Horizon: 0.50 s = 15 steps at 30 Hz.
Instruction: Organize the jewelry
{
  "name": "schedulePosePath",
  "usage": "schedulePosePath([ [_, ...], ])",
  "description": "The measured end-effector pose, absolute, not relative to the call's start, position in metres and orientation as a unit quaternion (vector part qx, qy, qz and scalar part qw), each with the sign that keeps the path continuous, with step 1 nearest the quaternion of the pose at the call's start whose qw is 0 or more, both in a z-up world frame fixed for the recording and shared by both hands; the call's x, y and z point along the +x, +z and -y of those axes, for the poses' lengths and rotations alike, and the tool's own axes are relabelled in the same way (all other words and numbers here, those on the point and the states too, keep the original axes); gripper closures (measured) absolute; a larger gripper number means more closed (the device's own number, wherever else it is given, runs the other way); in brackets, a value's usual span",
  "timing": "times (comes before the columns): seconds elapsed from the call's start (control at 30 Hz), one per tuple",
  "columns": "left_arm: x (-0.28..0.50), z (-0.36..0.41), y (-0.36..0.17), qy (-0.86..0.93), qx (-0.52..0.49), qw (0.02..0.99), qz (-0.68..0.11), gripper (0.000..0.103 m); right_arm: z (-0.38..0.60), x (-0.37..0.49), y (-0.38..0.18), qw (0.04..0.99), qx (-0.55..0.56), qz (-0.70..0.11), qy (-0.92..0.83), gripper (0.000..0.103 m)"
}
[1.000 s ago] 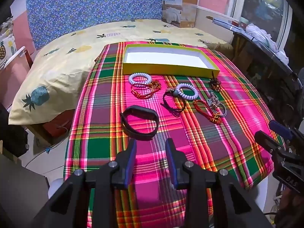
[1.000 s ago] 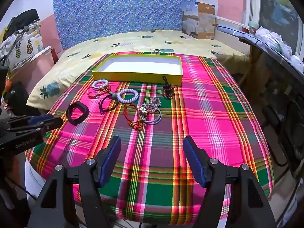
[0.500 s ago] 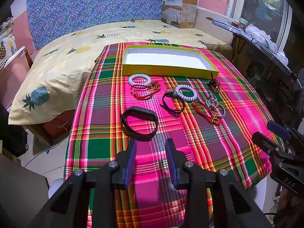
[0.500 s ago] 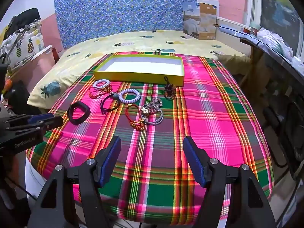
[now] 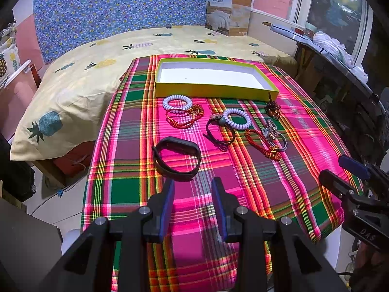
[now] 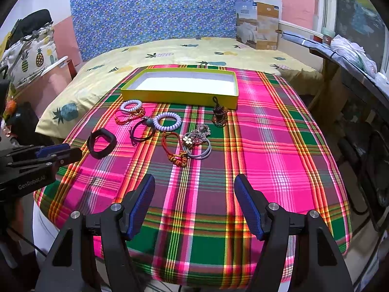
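Note:
A shallow yellow box (image 5: 216, 92) (image 6: 180, 96) with a white, empty floor stands at the far side of the plaid cloth. In front of it lie several pieces: a black band (image 5: 177, 161) (image 6: 101, 144), two white coil bracelets (image 5: 177, 104) (image 5: 236, 122), red cord bracelets (image 5: 182, 119) (image 5: 263, 144), a dark cord loop (image 5: 218, 135), a flower piece on grey rings (image 6: 197, 143) and a dark beaded charm (image 6: 218, 115). My left gripper (image 5: 193, 187) is open and empty, just short of the black band. My right gripper (image 6: 194, 187) is open wide and empty, nearer the front edge.
The plaid cloth (image 6: 267, 146) covers a small table that drops off at the front and sides. A bed with a pineapple sheet (image 5: 80, 77) lies behind and left. A cluttered desk (image 6: 352, 68) runs along the right. A carton (image 6: 257, 29) stands at the bed's far end.
Both grippers have drawn slightly closer to the jewelry. The left one has closed in on the black band. Nothing has been picked up.

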<state>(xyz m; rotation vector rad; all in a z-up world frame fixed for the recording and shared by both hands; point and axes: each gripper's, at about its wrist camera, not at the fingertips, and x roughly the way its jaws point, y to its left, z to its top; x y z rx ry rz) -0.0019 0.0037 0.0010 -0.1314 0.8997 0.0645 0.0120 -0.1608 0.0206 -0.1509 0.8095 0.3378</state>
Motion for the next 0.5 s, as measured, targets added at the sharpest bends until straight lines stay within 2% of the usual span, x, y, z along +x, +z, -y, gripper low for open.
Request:
schedulePosePath([
  [0.5,-0.0019,-0.0025,0.0000,0.029,-0.063,0.898,-0.435,0.070,0.1602,0.0127,0.0201,0.902,-0.073,-0.393,0.165,0.035],
])
